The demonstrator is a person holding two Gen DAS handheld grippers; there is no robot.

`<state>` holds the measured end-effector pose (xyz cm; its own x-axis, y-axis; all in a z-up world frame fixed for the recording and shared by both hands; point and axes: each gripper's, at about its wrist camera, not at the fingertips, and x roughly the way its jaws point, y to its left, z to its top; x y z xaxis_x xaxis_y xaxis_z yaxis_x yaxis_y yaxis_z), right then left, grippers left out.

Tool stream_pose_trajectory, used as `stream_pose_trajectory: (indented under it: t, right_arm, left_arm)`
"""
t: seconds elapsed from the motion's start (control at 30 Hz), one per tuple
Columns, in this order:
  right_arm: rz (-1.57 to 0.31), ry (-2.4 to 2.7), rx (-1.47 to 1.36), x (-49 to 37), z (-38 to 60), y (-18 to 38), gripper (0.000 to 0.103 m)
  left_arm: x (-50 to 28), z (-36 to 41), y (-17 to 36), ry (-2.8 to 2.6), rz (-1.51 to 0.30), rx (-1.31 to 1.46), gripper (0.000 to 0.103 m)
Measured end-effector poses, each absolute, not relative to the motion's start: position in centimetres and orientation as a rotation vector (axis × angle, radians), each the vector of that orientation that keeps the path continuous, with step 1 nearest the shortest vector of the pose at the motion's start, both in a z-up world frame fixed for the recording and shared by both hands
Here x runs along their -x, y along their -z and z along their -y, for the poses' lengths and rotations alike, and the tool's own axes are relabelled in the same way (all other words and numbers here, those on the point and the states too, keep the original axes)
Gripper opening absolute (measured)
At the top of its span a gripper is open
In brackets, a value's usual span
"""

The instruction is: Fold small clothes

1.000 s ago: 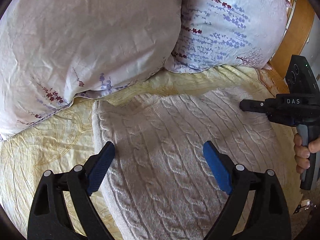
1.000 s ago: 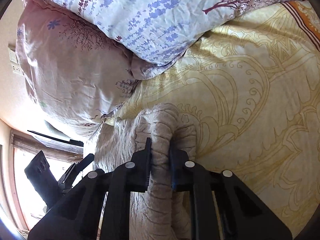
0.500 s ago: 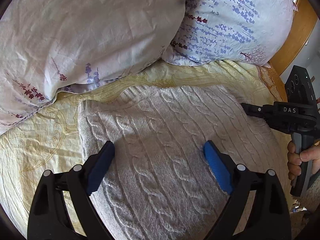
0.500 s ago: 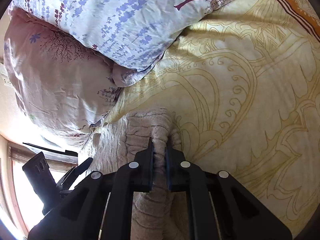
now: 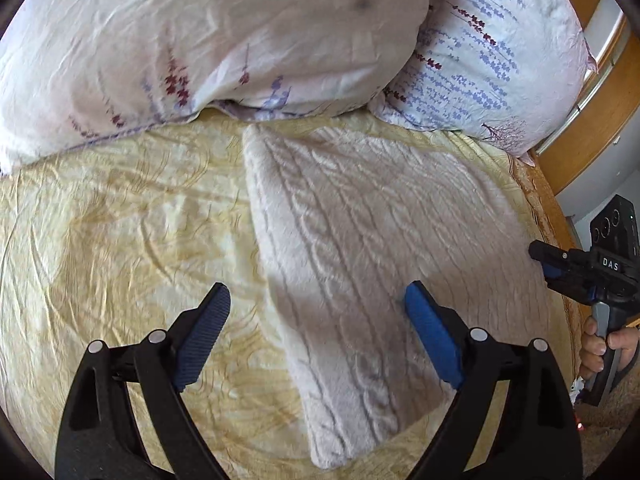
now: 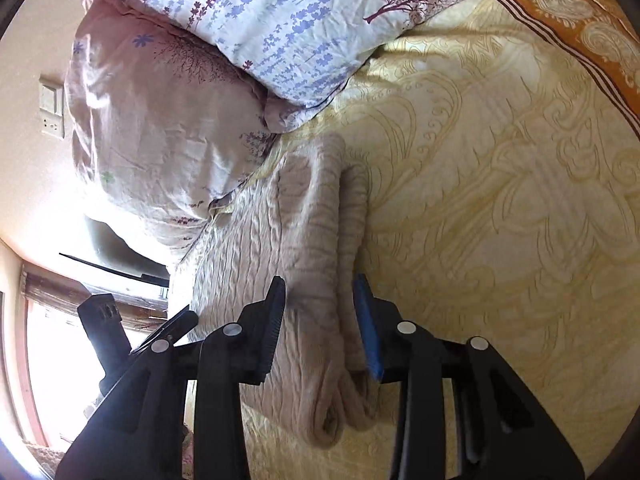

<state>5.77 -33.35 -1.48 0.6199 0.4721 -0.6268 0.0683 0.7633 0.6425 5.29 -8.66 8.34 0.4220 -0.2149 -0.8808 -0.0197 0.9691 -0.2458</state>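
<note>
A bed covered by a pale yellow bedspread (image 5: 120,240) with a swirling ornamental pattern fills both views; an orange patterned border runs along its far edge in the right wrist view. Two floral pillows lie at the head: a pinkish-white pillow with sparse red and purple sprigs (image 5: 200,40) and a white pillow printed with blue-purple lavender stems (image 5: 500,60), their edges overlapping. A wooden bed frame (image 5: 592,120) shows behind the lavender pillow, and a wall socket plate (image 6: 52,110) sits on the wall beside the pinkish pillow.

The cream cable-knit sweater (image 5: 360,240) lies folded flat on the bedspread, one end touching the pillows.

The left gripper (image 5: 316,320), black with blue ribbed pads, hangs above the near end of the sweater with its jaws spread wide and easing inward. One pad is over the bare bedspread, the other over the knit, and the sweater's long left edge runs between them; neither pad presses the cloth.

The right gripper (image 6: 320,320) is at the sweater's opposite long edge, where the knit is bunched into a thick rolled fold (image 6: 320,220). Its jaws are opening, and that fold sits between the pads; whether they touch the fold cannot be told. A hand (image 5: 604,348) grips its handle in the left wrist view.
</note>
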Motion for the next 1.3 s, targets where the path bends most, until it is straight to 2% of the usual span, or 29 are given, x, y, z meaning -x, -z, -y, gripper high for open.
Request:
stream_pose_trajectory:
  t: [0.07, 0.1, 0.3, 0.4, 0.47, 0.5, 0.53, 0.63, 0.67, 0.73, 0.8, 0.9, 0.97, 1.03, 1.17, 1.3]
  right_arm:
    - [-0.914, -0.239, -0.644, -5.7, 32.5, 2.0, 0.032]
    - [-0.919, -0.228, -0.624, -5.7, 32.2, 2.1, 0.020]
    - [-0.910, -0.128, -0.581, -6.1, 32.5, 2.4, 0.017]
    - [-0.892, -0.184, -0.629, -5.1, 32.9, 1.5, 0.018]
    - [-0.853, -0.219, -0.603, -3.1, 32.7, 0.4, 0.029]
    - [-0.838, -0.230, -0.594, -2.2, 32.5, 0.1, 0.043]
    - [-0.829, -0.236, -0.589, -1.5, 32.4, 0.0, 0.047]
    - [-0.842, -0.259, -0.585, -0.3, 31.9, 0.5, 0.047]
    - [-0.847, -0.260, -0.573, -0.1, 31.6, 0.7, 0.047]
    - [-0.864, -0.255, -0.545, 0.1, 30.9, 1.1, 0.047]
    - [-0.871, -0.255, -0.523, 0.1, 30.4, 1.4, 0.047]
    - [-0.878, -0.260, -0.496, -0.2, 29.7, 1.5, 0.047]
    - [-0.886, -0.253, -0.462, -0.5, 29.1, 1.7, 0.042]
    - [-0.901, -0.237, -0.430, -0.7, 28.7, 1.9, 0.018]
    - [-0.831, -0.190, -0.420, 0.4, 29.1, 0.7, 0.016]
    - [-0.893, -0.133, -0.430, 0.3, 29.9, 2.8, 0.016]
  left_arm:
    - [-4.9, 8.6, -8.0, 0.116, -1.148, 0.238, 0.089]
    - [-4.9, 8.7, -7.8, 0.112, -1.158, 0.227, 0.089]
    - [-4.8, 9.6, -7.0, 0.097, -1.139, 0.128, 0.091]
    - [-3.3, 9.1, -8.6, 0.111, -1.074, 0.175, 0.088]
    - [-0.5, 9.0, -10.4, 0.147, -0.978, 0.160, 0.090]
    - [1.0, 9.2, -11.0, 0.152, -0.933, 0.131, 0.090]
    - [2.4, 9.4, -11.3, 0.153, -0.899, 0.096, 0.090]
    - [5.5, 10.6, -11.0, 0.154, -0.882, -0.029, 0.090]
    - [6.1, 11.2, -10.6, 0.150, -0.894, -0.069, 0.088]
    - [6.6, 11.9, -9.7, 0.147, -0.926, -0.125, 0.076]
    - [6.6, 12.4, -8.7, 0.124, -0.963, -0.159, 0.058]
    - [5.9, 12.6, -7.5, 0.099, -0.985, -0.196, 0.048]
    - [5.7, 12.9, -7.0, 0.089, -0.987, -0.218, 0.046]
    - [5.5, 12.9, -7.0, 0.069, -0.983, -0.222, 0.043]
    - [5.1, 12.0, -7.8, 0.043, -0.985, -0.134, 0.041]
    - [4.9, 11.8, -6.5, 0.031, -1.039, -0.111, 0.042]
